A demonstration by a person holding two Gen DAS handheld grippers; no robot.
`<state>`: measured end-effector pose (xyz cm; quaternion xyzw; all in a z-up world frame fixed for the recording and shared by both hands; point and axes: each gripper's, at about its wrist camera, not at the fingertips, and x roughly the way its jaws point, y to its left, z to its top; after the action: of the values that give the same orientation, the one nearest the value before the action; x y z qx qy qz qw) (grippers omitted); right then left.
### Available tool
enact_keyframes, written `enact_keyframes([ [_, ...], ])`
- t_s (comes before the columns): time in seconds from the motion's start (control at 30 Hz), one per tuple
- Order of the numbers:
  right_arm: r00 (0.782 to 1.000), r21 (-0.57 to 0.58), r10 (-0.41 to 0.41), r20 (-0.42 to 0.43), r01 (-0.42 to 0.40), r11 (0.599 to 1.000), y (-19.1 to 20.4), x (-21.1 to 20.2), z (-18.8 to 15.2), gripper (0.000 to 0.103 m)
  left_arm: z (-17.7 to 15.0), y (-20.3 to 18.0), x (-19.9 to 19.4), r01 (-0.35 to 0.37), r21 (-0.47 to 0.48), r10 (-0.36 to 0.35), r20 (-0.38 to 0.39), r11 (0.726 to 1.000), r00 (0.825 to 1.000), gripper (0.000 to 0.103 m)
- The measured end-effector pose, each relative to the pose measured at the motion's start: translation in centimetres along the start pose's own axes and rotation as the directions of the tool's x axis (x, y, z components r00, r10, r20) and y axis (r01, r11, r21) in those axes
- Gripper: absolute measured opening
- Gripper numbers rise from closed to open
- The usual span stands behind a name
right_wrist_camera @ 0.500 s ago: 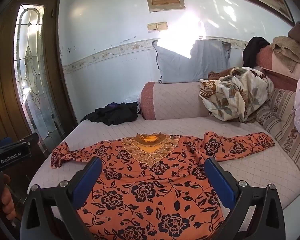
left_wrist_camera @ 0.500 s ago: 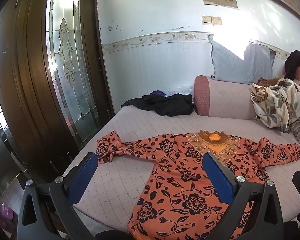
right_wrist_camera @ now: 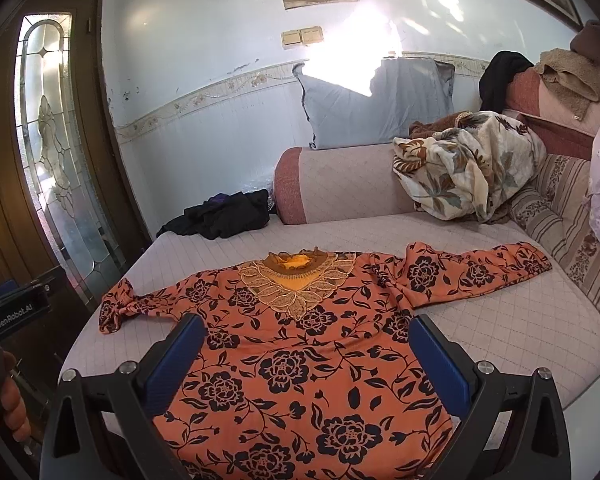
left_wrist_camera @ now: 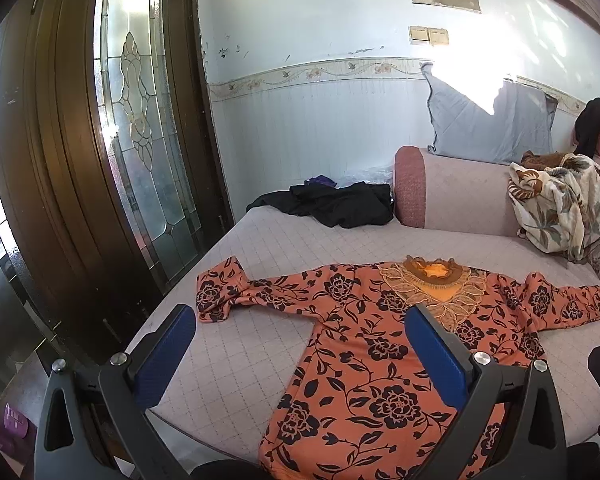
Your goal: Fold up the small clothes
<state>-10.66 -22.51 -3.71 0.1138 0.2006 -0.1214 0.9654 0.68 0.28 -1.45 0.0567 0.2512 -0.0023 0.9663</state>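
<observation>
Lying flat on the pale quilted sofa seat (right_wrist_camera: 500,320), the orange flowered top (right_wrist_camera: 300,360) is all spread out — front side up, with nothing folded over. So the folding looks like it has not begun; both sleeves and the body are left to do.

Its neck with the lace collar (right_wrist_camera: 296,276) points away, toward the sofa back, and its bottom edge hangs close to the cameras. So the body runs from near to far, and the two sleeves stretch out sideways, which makes the widest line go left to right. The left sleeve end (left_wrist_camera: 216,292) is bunched and bent near the seat's edge. The right sleeve (right_wrist_camera: 480,272) lies mostly straight.

Both tools hover above the top — the left gripper (left_wrist_camera: 300,320) and the right gripper (right_wrist_camera: 306,326) each have their blue fingers spread wide, holding nothing.

A good first move, I think, is tucking a sleeve across the chest.
</observation>
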Motion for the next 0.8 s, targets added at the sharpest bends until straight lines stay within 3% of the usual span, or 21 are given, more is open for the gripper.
enact_keyframes([
  [0.8,1.0,0.003,-0.003,-0.023,0.003,1.0,0.1,1.7,-0.3,0.103,0.5,-0.2,1.9,-0.001,-0.002,0.001,-0.042,1.0,0.999,0.103],
])
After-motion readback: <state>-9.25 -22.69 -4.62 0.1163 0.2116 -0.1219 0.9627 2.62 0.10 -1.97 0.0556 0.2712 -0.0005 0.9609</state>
